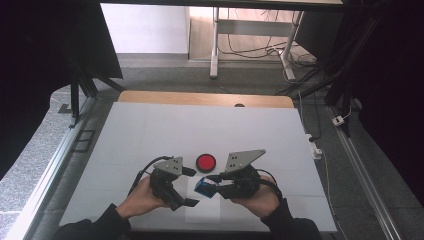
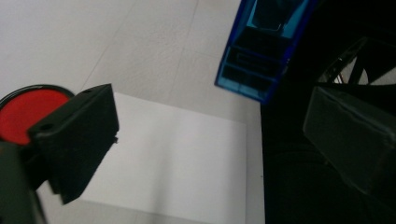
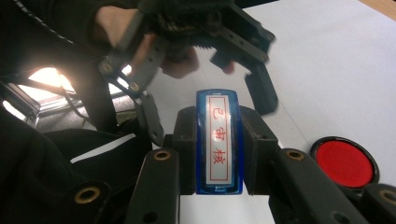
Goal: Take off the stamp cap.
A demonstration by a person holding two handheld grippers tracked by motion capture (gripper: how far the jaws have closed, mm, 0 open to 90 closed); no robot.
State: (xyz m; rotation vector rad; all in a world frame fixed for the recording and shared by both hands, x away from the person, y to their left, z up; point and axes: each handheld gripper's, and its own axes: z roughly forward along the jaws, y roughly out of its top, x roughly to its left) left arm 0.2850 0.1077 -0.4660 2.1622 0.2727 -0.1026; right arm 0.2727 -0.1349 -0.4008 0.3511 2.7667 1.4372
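Clearly glossy, oblong blue plastic stamp (image 3: pixel 218 140)

Blue block (image 1: pixel 203 187) in right gripper (image 1: pixel 214 185), left gripper (image 1: pixel 190 186) apparently open, red disc (image 1: pixel 205 162) nr both

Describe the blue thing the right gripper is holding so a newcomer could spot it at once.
Start at the white table and find the round red ink pad near its front middle. Just in front of that pad, the right gripper is shut on a blue translucent stamp. It is the one blue item there, with a white label bearing red characters in a red frame.
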